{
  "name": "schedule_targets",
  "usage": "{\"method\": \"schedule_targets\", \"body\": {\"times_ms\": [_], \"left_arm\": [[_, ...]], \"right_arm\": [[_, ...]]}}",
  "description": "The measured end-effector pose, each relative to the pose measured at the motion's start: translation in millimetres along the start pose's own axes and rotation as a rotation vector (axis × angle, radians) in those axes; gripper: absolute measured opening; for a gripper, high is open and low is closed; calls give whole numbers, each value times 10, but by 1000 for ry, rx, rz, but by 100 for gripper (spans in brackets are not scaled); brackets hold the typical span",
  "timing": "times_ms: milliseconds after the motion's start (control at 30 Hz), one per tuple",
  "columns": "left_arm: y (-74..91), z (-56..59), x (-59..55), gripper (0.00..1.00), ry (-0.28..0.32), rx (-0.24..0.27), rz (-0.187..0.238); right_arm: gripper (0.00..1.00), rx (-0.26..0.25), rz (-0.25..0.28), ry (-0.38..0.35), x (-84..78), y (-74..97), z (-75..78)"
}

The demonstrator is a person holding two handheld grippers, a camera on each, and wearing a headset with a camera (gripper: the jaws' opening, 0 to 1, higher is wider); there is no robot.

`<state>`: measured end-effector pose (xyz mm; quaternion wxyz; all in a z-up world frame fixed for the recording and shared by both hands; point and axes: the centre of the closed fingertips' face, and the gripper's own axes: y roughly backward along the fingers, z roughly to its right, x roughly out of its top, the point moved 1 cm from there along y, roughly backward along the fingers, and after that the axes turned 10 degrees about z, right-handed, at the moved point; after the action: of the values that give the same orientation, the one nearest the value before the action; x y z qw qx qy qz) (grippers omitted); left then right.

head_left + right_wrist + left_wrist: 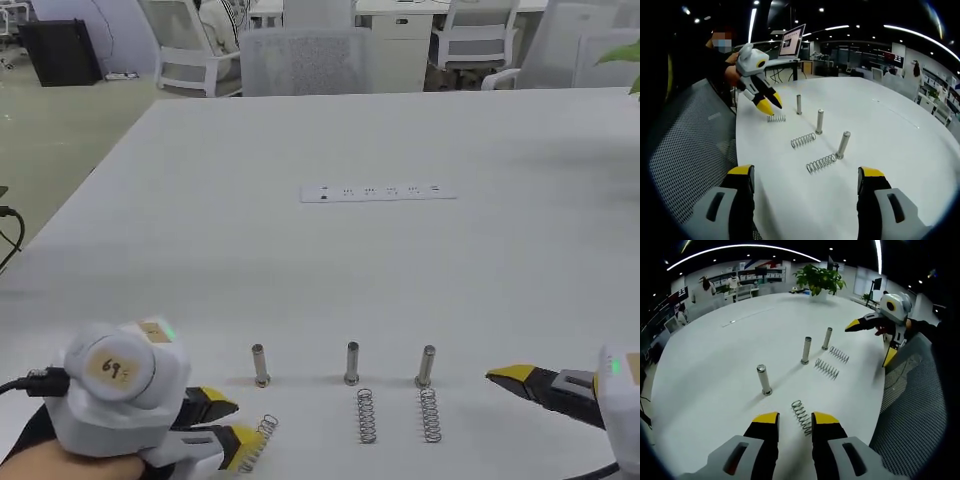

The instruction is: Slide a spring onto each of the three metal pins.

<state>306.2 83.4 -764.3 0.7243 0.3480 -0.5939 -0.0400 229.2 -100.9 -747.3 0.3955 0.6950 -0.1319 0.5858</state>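
Note:
Three upright metal pins stand in a row near the table's front edge: left pin (pixel 260 365), middle pin (pixel 352 362), right pin (pixel 427 366). A spring lies flat in front of each. My left gripper (pixel 795 419) is open, its yellow tips on either side of the near end of the left spring (pixel 801 416), without pinching it; the left pin (pixel 763 379) stands just beyond. My right gripper (pixel 806 174) is wide open and holds nothing, hovering short of the right spring (pixel 821 163) and right pin (pixel 842 144). The middle spring (pixel 367 415) and right spring (pixel 430 415) lie untouched.
A white power strip (pixel 378 192) is set into the white table (pixel 470 260) at mid-depth. Office chairs (pixel 305 60) line the far edge. A grey mesh chair (pixel 690 145) sits against the near edge by the person. A potted plant (pixel 819 281) stands far off.

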Motion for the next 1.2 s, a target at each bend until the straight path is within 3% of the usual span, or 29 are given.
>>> {"method": "schedule_targets", "body": {"times_ms": [300, 600, 767, 1067, 1200], "left_arm": [[-38, 103, -102, 18, -29, -34, -40], [-76, 122, -174, 16, -62, -46, -69], [-70, 105, -205, 13, -78, -42, -81], [-49, -61, -229, 11, -84, -1, -84], [-42, -70, -227, 10, -85, 7, -78]], "right_arm": [[84, 0, 1, 1, 3, 0, -3], [84, 1, 3, 0, 9, -1, -4], [84, 2, 3, -2, 6, -2, -6], [84, 4, -1, -4, 3, -1, -12], [84, 4, -2, -3, 2, -1, -13]]}}
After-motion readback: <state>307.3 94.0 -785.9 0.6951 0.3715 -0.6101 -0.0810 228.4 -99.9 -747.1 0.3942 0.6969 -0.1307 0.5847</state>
